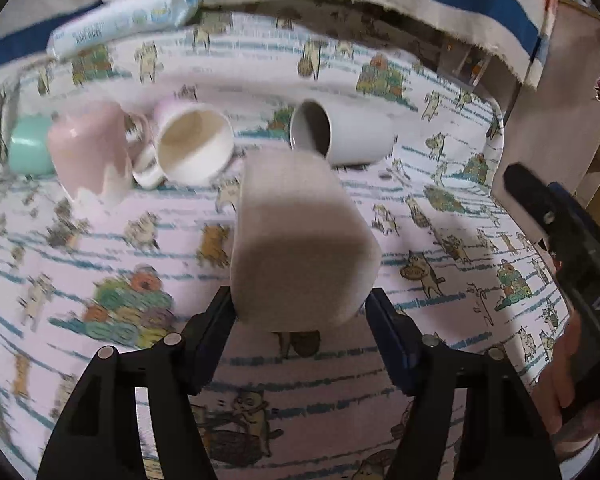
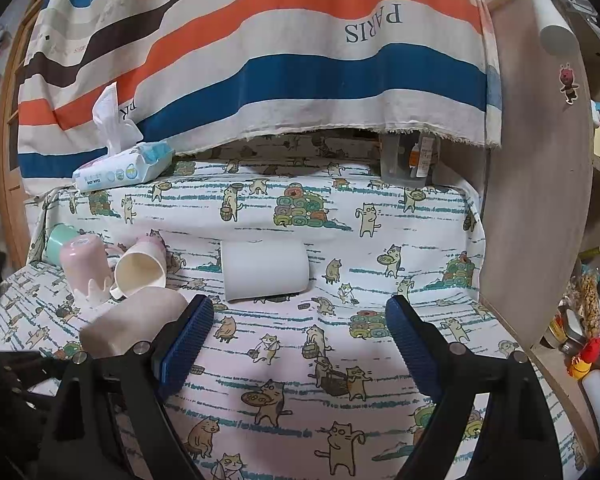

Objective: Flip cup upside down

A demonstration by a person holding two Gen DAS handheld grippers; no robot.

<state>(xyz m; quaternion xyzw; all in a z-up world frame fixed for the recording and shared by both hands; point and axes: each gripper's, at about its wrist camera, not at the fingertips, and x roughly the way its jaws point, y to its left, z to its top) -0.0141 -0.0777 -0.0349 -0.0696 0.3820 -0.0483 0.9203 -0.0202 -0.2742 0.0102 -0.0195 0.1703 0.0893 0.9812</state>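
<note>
My left gripper is shut on a beige cup and holds it tilted above the cat-print cloth, its closed base toward the camera. The same cup shows in the right wrist view at the lower left. A white cup lies on its side behind it, also in the right wrist view. My right gripper is open and empty above the cloth, in front of the white cup.
At the left stand an upside-down pink cup, a cream mug on its side and a mint cup. A baby-wipes pack lies at the back. A striped cloth hangs behind. A wooden panel stands right.
</note>
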